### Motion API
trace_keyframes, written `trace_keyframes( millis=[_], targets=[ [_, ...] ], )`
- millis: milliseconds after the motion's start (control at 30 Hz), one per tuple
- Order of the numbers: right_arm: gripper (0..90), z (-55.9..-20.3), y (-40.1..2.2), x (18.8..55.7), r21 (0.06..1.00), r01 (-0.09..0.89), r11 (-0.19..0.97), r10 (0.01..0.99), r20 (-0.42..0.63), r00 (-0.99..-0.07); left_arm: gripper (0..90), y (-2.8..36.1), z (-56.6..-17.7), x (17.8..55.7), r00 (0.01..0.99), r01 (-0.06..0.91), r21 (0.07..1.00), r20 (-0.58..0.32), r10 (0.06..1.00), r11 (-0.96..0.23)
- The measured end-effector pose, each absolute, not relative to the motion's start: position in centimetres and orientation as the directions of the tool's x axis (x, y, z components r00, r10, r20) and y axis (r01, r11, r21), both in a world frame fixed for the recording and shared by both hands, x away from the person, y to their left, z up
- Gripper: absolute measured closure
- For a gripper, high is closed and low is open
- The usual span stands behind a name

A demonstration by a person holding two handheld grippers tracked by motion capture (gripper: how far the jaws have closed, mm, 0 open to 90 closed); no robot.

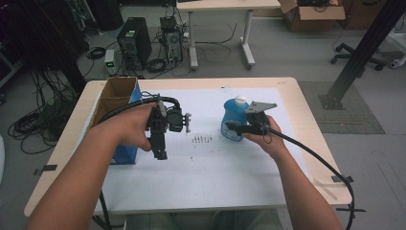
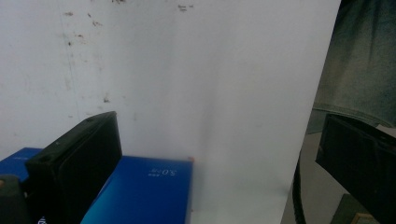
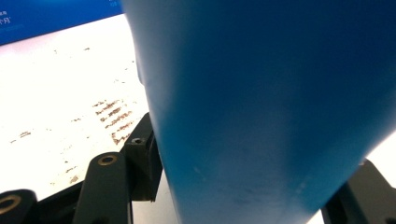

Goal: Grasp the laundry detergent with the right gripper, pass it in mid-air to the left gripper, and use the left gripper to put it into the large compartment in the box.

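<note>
The right tongs (image 1: 233, 127) clamp the blue bottle (image 1: 234, 118) standing at two o'clock on the surface (image 1: 201, 177), apparently a grasp just made, while the left tongs (image 1: 160, 154) hang wide open and empty beside the blue box (image 1: 125, 154), so any carrying remains.

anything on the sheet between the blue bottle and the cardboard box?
In the high view, between the blue bottle and the cardboard box are the left gripper, held over the white sheet, and small dark marks printed on it.

The blue bottle (image 1: 234, 119) looks like smooth, glossy plastic; matt white paper (image 1: 210, 167) covers the pale wood table (image 1: 72, 139).
</note>
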State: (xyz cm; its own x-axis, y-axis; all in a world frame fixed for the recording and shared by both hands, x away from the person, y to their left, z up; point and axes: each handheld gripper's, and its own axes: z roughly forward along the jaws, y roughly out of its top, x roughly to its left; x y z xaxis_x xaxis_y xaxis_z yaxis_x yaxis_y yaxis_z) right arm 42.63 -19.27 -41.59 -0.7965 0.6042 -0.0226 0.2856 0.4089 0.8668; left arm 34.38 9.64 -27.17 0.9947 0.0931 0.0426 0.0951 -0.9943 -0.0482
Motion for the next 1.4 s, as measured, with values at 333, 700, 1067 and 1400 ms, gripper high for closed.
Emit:
trace_keyframes(
  millis=[333, 700, 1067, 1400],
  targets=[
    [45.8, -41.3, -19.4, 42.7, 0.864, 0.294, 0.408, 0.567, 0.013, -0.823, 0.4, 9.3, -27.0, 34.4, 0.995, 0.091, -0.035, 0.045, 0.089, -0.995],
    [45.8, -38.3, -20.7, 41.5, 0.865, 0.230, 0.447, 0.488, -0.020, -0.873, 0.4, 8.9, -26.2, 34.8, 0.995, 0.084, -0.021, 0.054, 0.083, -0.996],
    [45.6, -35.7, -21.6, 39.1, 0.865, 0.144, 0.480, 0.356, -0.042, -0.934, 0.4, 8.4, -25.5, 34.8, 0.996, 0.073, -0.023, 0.062, 0.071, -0.997],
    [45.4, -35.9, -20.7, 36.7, 0.848, 0.079, 0.524, 0.245, -0.061, -0.968, 0.4, 7.7, -25.3, 34.8, 0.996, 0.067, -0.030, 0.061, 0.065, -0.997]
  ],
)
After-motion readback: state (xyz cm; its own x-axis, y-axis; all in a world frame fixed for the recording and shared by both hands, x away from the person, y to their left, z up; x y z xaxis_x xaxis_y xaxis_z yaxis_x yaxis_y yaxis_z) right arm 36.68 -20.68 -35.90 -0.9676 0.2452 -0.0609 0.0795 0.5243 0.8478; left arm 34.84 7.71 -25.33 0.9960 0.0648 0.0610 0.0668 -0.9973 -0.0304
